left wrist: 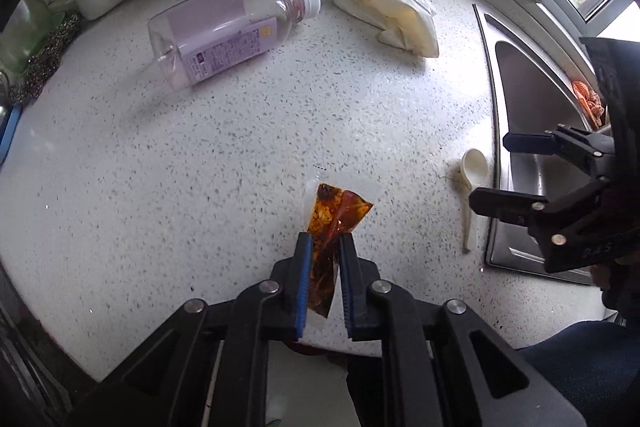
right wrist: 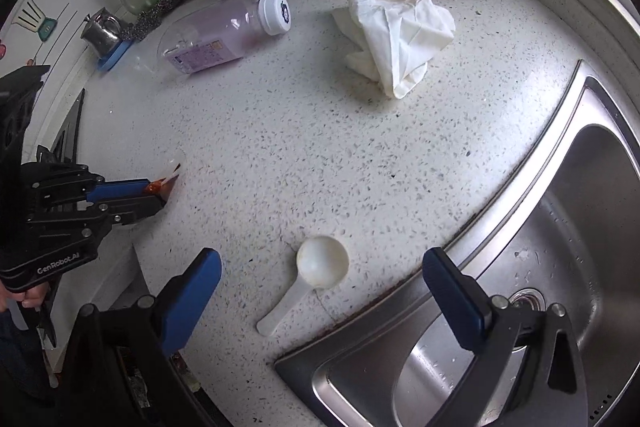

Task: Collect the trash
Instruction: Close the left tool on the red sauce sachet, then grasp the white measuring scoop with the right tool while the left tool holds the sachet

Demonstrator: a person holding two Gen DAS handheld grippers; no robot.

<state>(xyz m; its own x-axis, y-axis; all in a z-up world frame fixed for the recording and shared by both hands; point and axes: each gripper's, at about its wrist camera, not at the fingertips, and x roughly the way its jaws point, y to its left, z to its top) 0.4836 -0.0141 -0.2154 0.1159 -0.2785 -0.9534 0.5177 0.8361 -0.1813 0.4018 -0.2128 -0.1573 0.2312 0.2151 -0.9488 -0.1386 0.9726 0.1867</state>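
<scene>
Countertop below, hand-held gripper pinches sauce packet.

Left gripper: black plastic linkage arms with triangular cut-outs, round silver pivot pins at the joints, ribbed blue pads lining the inner faces of both fingers. White lettering "GenRobot.AI" on its black body, seen from the right wrist view. Right gripper: same black frame and silver pins, smooth blue pads on the fingers. Dark blue clothing at the lower frame edge.
</scene>
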